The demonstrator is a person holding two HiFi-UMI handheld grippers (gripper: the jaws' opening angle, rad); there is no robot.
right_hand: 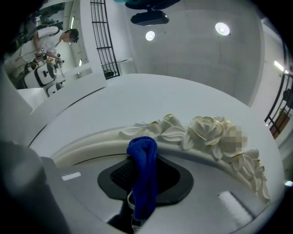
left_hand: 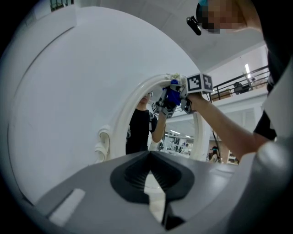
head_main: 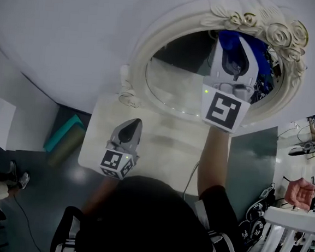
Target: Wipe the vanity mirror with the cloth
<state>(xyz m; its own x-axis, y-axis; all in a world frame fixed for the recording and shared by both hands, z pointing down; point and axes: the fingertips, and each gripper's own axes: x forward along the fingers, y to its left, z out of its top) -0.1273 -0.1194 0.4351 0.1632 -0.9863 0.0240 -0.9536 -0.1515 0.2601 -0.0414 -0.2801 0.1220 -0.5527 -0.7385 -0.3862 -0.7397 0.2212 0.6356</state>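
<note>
Cloth point(right_hand: 143, 147) clamped in right hand-held gripper point(right_hand: 142, 161), near mirror point(head_main: 169, 88) top.

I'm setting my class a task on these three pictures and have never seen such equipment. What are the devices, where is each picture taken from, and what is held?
A person holds a hand tool with a two-jaw claw in each hand. The head view looks down from their head; the other two cameras ride on the tools. The right claw is shut on a blue cloth at the top of an oval vanity mirror with carved roses. The left claw, shut and empty, hangs over the white table.
</note>
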